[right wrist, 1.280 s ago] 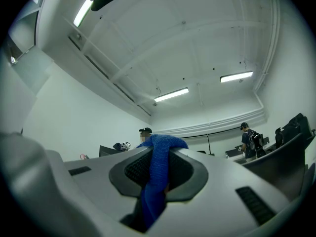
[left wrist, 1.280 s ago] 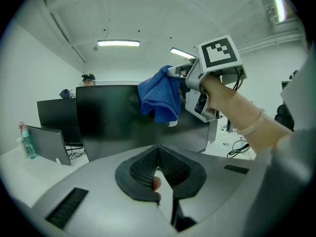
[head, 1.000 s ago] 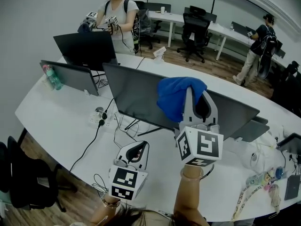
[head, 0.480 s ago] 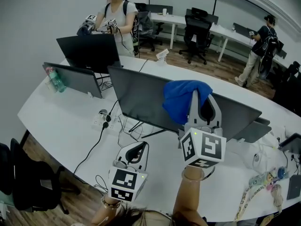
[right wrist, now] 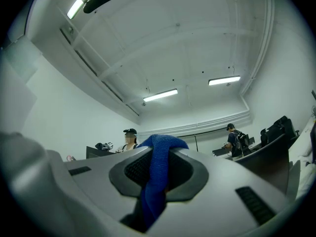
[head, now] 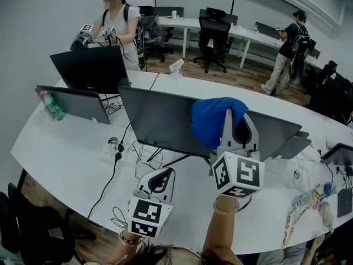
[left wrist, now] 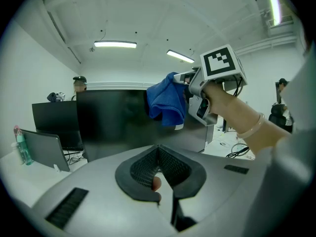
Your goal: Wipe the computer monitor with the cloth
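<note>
Hardly shifted since before: right tongs pinching cloth at monitor top. Left tongs pressed together. Likely soft, light; best gripped bunched.

R gripper is up at mid-frame, approx 1 o'clock from centre, marker cube facing me. Blue cloth is bunched over its tips and overlaps the top edge of the big dark monitor; can't tell if it's pressing. L gripper sits low at 7 o'clock over the white desk, apart from the monitor. Power strip is at 9, w/ a black cable running toward 7. A smaller screen w/ a bottle just beside it is at 10. I see one person at 11, another at 1 and office chairs at 12. Lanyard is at 4.
</note>
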